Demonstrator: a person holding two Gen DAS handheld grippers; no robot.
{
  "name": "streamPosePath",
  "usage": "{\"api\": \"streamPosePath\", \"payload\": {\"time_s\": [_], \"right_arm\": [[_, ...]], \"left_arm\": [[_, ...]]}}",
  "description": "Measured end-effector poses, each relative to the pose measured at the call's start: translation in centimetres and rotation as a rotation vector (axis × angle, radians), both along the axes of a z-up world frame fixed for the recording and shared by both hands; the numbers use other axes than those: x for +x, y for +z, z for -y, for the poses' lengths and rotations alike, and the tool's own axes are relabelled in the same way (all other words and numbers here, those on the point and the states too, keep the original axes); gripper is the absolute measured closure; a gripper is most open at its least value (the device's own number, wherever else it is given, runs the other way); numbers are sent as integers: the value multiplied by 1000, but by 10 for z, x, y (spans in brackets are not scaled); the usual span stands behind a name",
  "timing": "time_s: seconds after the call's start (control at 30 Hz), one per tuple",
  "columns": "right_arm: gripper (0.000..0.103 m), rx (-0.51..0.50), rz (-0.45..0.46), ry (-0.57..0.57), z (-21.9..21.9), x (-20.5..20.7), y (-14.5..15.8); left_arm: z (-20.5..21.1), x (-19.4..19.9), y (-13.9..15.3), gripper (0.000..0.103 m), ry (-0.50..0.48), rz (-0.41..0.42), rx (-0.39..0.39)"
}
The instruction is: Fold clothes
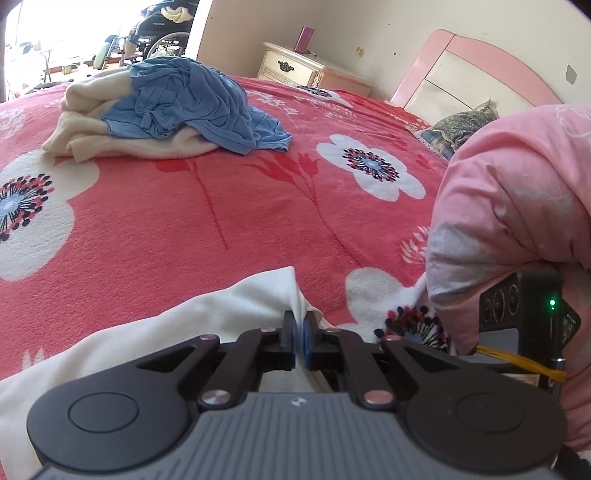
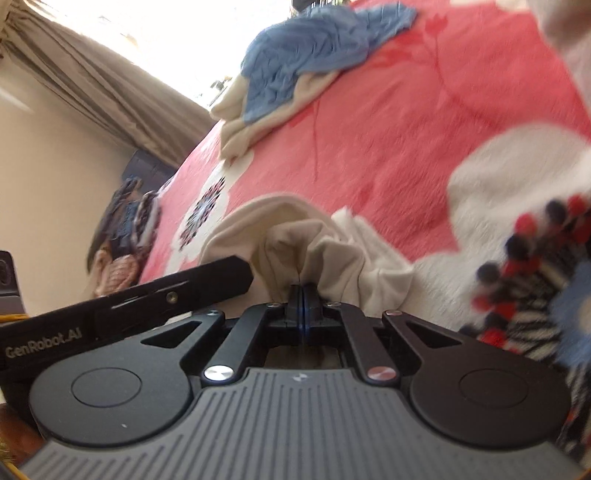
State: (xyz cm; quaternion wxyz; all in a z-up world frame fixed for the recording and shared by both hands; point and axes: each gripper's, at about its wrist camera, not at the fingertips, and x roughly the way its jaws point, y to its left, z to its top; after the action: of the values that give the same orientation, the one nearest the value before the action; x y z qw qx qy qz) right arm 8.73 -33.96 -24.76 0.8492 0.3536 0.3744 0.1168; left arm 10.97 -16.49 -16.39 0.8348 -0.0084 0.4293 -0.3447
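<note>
A white garment (image 1: 155, 325) lies on the red flowered bedspread (image 1: 229, 206) right in front of me. My left gripper (image 1: 300, 323) is shut on a pinched corner of it. In the right wrist view the same white garment (image 2: 332, 243) bunches up into folds, and my right gripper (image 2: 303, 295) is shut on its cloth. Part of the other gripper (image 2: 155, 295) crosses that view at the left. Farther off lies a crumpled blue garment (image 1: 195, 99) on top of a cream garment (image 1: 96, 125). The right wrist view is tilted and blurred.
A pink quilt (image 1: 517, 206) is heaped at the right, with a dark device (image 1: 528, 314) under it. A pink headboard (image 1: 472, 70), a patterned pillow (image 1: 465, 125) and a cream nightstand (image 1: 306, 70) stand at the back. A wheelchair (image 1: 159, 33) sits by the window. Curtains (image 2: 92, 85) hang left.
</note>
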Motion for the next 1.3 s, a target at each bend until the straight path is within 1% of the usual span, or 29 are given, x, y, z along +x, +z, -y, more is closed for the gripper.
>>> {"api": "streamPosePath", "payload": {"time_s": [0.27,0.3,0.37,0.43,0.47,0.53,0.57,0.63,0.7,0.8,0.87,0.93,0.97,1.07,1.1,1.17,1.2,1.27,1.3], "right_arm": [[103,12,-19,110,-7,2,2],[103,-10,-5,108,-8,0,6],[103,-96,65,71,-8,-11,21],[103,-139,113,10,-4,-20,31],[103,-146,123,-15,-1,-19,32],[103,-151,109,-37,2,-8,27],[103,-133,95,-26,1,0,20],[103,-87,67,4,-2,17,6],[103,-67,69,20,-4,22,2],[103,-89,87,36,-3,18,9],[102,-96,118,16,0,11,16],[102,-49,101,-12,5,14,9],[103,-21,89,-27,7,16,4],[103,59,70,-27,10,24,-5],[103,85,64,-26,11,27,-7],[101,69,75,-39,12,18,0],[101,39,84,-52,13,11,6],[101,-60,91,-89,12,-10,20],[100,-112,97,-102,11,-21,27]], "left_arm": [[-2,1,-3,98,12,-6,5],[-3,1,-3,98,16,-8,1],[-5,3,-3,98,21,-18,-12],[-6,4,-3,98,20,-23,-19],[-5,4,-3,98,17,-23,-21],[-4,3,-3,98,12,-20,-26],[-3,3,-3,100,21,-5,-4],[-2,3,-3,100,33,17,28],[-10,7,-5,98,41,-24,-12],[-16,9,-6,98,42,-49,-37],[-15,8,-7,98,34,-47,-36],[-13,8,-8,98,27,-45,-31],[-12,8,-9,98,24,-45,-25],[-12,10,-10,98,30,-51,-23],[-13,11,-10,98,32,-72,-41],[-13,12,-10,98,33,-81,-50],[-12,13,-11,98,31,-86,-58],[-8,15,-13,98,29,-100,-76],[-5,17,-15,96,29,-106,-80]]}}
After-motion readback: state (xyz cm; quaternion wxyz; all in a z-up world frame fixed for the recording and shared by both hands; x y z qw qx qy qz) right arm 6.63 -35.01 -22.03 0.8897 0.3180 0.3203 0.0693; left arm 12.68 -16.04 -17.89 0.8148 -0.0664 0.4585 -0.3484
